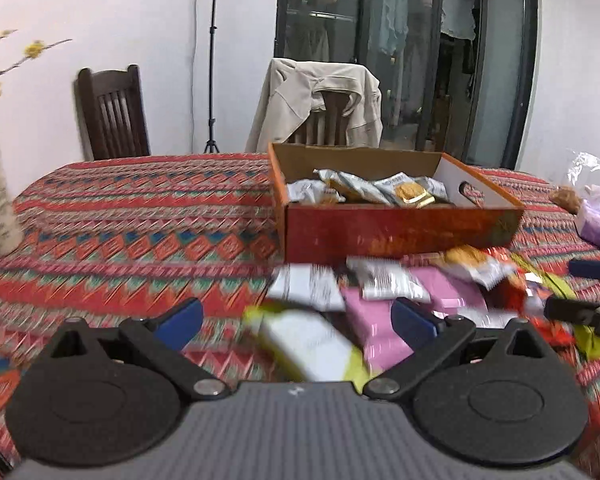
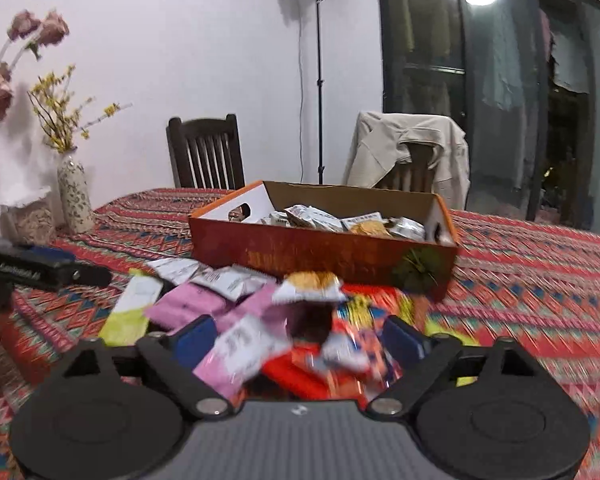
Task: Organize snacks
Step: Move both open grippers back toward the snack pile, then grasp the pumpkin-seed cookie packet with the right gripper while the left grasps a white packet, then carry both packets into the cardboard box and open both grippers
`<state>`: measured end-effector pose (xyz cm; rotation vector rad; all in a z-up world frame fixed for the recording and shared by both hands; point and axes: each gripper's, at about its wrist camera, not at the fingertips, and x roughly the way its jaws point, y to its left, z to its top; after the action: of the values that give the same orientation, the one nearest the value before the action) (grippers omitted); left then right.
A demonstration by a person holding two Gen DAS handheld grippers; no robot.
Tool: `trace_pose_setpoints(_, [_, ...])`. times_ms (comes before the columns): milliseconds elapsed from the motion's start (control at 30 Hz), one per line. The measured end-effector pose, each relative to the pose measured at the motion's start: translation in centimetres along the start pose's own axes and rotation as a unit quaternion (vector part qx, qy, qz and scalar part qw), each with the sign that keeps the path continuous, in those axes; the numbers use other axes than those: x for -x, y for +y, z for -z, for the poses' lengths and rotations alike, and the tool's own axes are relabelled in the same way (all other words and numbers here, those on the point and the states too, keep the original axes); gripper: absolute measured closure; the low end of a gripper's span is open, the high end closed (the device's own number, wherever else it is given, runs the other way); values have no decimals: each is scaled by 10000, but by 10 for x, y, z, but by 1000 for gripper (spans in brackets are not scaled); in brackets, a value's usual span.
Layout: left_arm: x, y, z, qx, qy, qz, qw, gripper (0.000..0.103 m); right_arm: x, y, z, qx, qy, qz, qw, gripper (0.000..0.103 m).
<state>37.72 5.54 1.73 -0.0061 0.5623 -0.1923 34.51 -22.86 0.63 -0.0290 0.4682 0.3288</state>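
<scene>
We log the left claw [image 1: 296, 322]: blue fingers [image 1: 180, 322] spread wide, gripping nothing, poised over a yellow-and-white packet [image 1: 312, 344] at the near edge of the snack pile [image 1: 400, 292]. Right claw [image 2: 296, 340]: likewise fully spread and empty, above pink and red wrappers [image 2: 236, 354]; blur leaves contact uncertain. Loose snacks lie on the patterned desk [image 1: 120, 232], just before the orange box [image 1: 396, 232], which already holds silver packets [image 1: 364, 190].
</scene>
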Motion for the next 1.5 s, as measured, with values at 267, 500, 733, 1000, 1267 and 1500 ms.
trace_pose_setpoints(267, [-87, 2, -16, -24, 583, 192, 9981, 18, -100, -3, -38, 53, 568, -60, 9984, 25])
trace_pose_setpoints(500, [-98, 9, -3, -70, 495, 63, 9987, 44, -139, -19, -31, -148, 855, -54, 9962, 37])
trace_pose_setpoints(733, [-97, 6, -3, -133, 473, 15, 9988, 51, -135, -19, -29, -44, 777, -107, 9969, 47])
trace_pose_setpoints(1000, [-87, 6, -8, -132, 327, 244, 9991, 59, -125, -19, -31, -21, 623, -98, 9980, 55])
trace_pose_setpoints(1267, [16, -5, -12, 89, -291, 160, 9994, 60, -53, -21, -38, -58, 181, -32, 9998, 57])
trace_pose_setpoints(1500, [105, -32, 32, 705, -451, 278, 9961, 60, 48, -9, -8, -91, -80, -222, 9997, 57])
